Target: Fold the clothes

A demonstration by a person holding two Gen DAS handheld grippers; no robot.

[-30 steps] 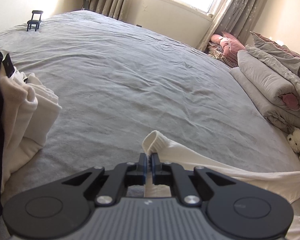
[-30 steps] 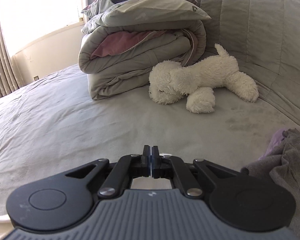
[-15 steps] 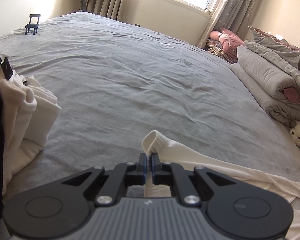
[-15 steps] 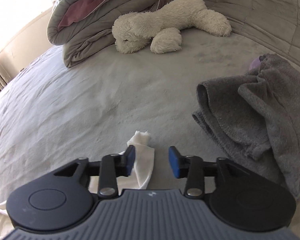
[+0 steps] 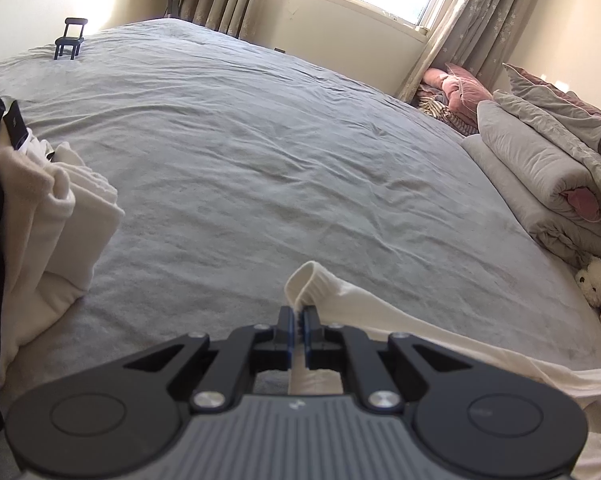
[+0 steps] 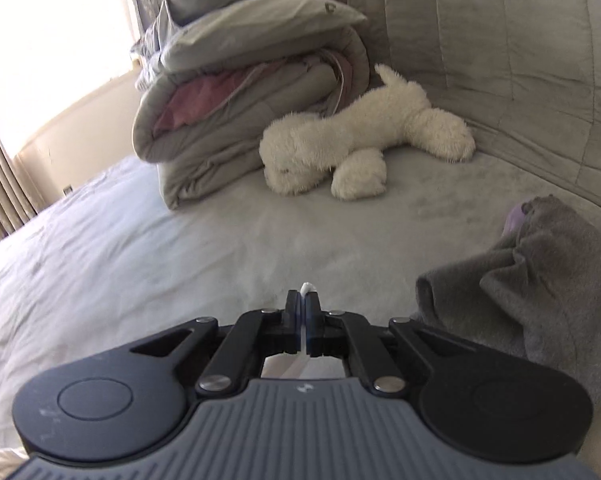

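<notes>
A cream-white garment (image 5: 400,320) lies on the grey bed (image 5: 240,168) and stretches away to the right. My left gripper (image 5: 298,322) is shut on its ribbed cuff (image 5: 306,284), which sticks up above the pads. My right gripper (image 6: 302,318) is shut on a thin white edge of the garment (image 6: 307,289), just above the bed (image 6: 140,264). Most of the garment is hidden under both grippers.
A pile of cream and black clothes (image 5: 40,216) sits at the left. A grey fleece garment (image 6: 540,280) lies right of my right gripper. Folded duvets (image 6: 240,108) and a white plush dog (image 6: 360,140) lie beyond. A small black stand (image 5: 70,38) is far left.
My right gripper opened over a white corner of the garment half a second ago and has now shut on it and tilted up. My left gripper kept hold of the cuff.
</notes>
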